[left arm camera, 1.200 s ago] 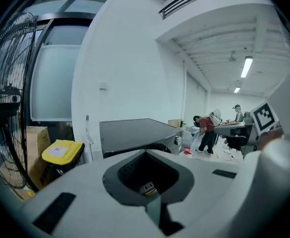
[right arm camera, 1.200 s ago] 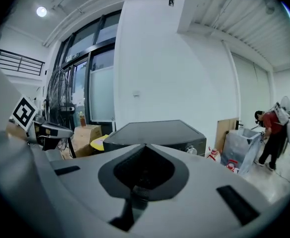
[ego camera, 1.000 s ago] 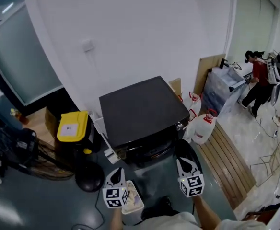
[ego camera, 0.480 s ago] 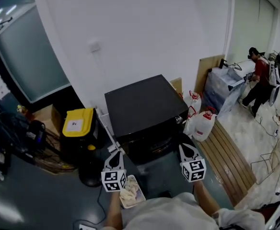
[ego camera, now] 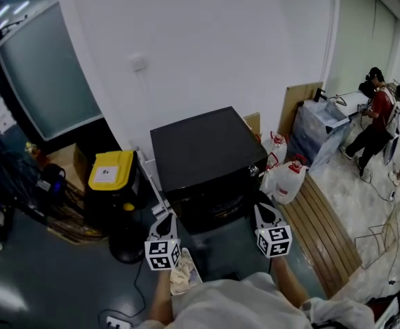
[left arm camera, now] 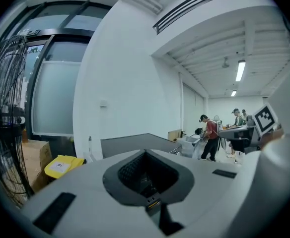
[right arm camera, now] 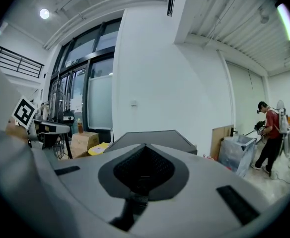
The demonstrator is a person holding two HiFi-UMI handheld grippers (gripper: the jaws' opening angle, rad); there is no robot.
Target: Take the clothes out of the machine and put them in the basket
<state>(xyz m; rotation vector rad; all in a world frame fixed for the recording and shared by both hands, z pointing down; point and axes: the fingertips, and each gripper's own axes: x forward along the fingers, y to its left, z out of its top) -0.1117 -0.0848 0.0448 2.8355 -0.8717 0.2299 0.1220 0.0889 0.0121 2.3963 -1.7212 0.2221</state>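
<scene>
A person stands facing the black machine (ego camera: 207, 153), with a gripper in each hand. The left gripper (ego camera: 167, 219) has its jaws pressed together with nothing in them, and so does the right gripper (ego camera: 264, 210). Some pale clothes (ego camera: 180, 278) lie crumpled in the little white basket (ego camera: 195, 275) on the floor, just under the left gripper. A yellow-lidded box (ego camera: 111, 171) sits left of the machine.

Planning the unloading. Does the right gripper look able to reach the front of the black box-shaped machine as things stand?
Probably yes: the right gripper hangs just before the black box-shaped machine, nothing between them; jaws shut, empty.
</scene>
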